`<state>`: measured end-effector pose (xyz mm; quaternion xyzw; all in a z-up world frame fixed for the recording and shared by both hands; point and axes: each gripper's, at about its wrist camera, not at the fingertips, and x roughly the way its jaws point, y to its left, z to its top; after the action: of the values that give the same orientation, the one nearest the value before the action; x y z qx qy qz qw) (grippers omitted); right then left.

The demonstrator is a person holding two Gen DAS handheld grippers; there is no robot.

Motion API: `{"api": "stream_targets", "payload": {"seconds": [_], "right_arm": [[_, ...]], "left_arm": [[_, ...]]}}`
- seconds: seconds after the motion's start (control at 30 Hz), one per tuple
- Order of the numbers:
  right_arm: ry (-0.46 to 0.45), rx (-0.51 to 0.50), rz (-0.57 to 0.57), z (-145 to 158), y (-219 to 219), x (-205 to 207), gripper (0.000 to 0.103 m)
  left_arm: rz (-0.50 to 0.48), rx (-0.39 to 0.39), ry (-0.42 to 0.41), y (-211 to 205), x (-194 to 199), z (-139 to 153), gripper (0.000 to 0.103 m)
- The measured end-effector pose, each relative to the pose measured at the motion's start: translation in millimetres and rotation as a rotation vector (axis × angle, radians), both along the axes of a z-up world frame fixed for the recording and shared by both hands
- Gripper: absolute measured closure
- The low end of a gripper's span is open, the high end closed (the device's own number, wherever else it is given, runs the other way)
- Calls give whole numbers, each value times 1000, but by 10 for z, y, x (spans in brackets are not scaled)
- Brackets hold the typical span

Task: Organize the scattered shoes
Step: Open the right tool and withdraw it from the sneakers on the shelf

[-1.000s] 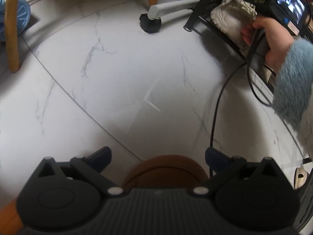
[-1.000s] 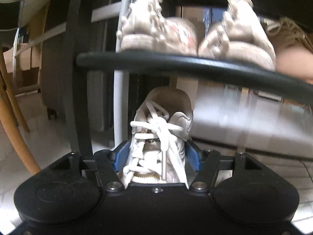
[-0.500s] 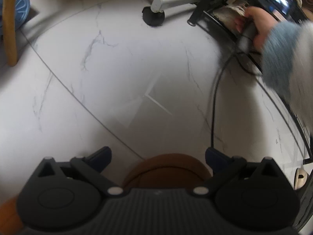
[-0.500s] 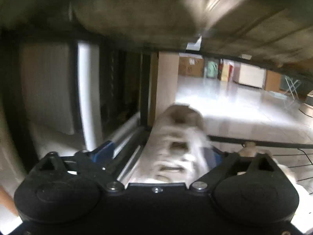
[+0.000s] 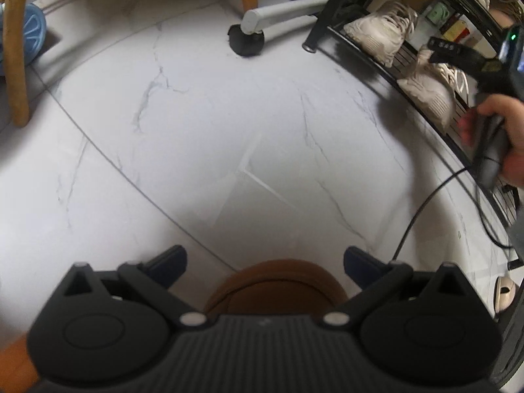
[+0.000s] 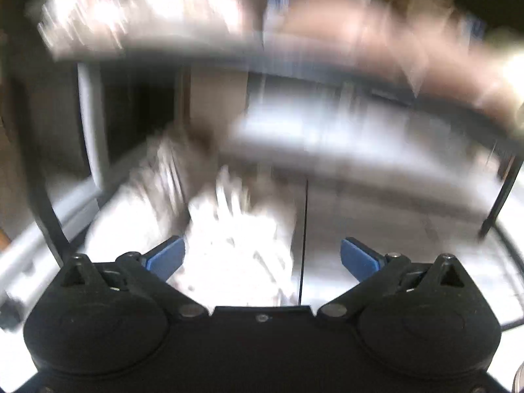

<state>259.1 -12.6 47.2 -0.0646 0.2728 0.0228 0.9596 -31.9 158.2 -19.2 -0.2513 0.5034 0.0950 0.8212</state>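
Two white sneakers [image 5: 380,36] [image 5: 432,88] stand side by side on the lower shelf of a black shoe rack [image 5: 366,55] at the right of the left wrist view. My right gripper [image 6: 262,255] is open, its blue pads wide apart; the second white sneaker [image 6: 239,235] lies blurred just ahead between them, not gripped. The right gripper's handle and hand [image 5: 491,144] show by the rack. My left gripper [image 5: 265,262] is open over the marble floor, with a brown rounded thing [image 5: 275,288] just below it, not gripped.
A chair caster [image 5: 245,39] and white leg lie on the floor at the back. Wooden legs [image 5: 14,65] stand at left, with a blue slipper [image 5: 29,39] behind. A black cable [image 5: 422,203] trails across the floor. More shoes sit on the rack's upper shelf [image 6: 137,16].
My right gripper opened and let go of the white sneaker on the lower shelf, then drew back from the rack. The left gripper barely moved.
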Motion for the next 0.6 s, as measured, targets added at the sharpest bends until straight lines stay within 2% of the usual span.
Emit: {"api": "stream_targets", "payload": {"seconds": [0.1,0.13,0.23,0.33,0.4,0.5,0.6], "right_arm": [[58,20,-9,-75,62,170,1],[150,-5,3,-106,119,307,5],[153,-27,21,-211,185,362,15],[93,-12,58,-215,133,207,25],[-21,-8,95,-228,92,-4,29],[-146,12,83,-212,57,-6,40],[-141,60,24,-219,-10,211,43]], "left_arm": [[-2,-8,4,-2,7,-7,1],[-1,-18,4,-1,8,-11,1],[14,-78,4,38,6,-35,1],[22,-69,-1,44,1,-25,1],[27,-83,-8,52,-8,-23,1],[31,-90,-13,54,-4,-25,1],[31,-77,-10,47,6,-31,1]]}}
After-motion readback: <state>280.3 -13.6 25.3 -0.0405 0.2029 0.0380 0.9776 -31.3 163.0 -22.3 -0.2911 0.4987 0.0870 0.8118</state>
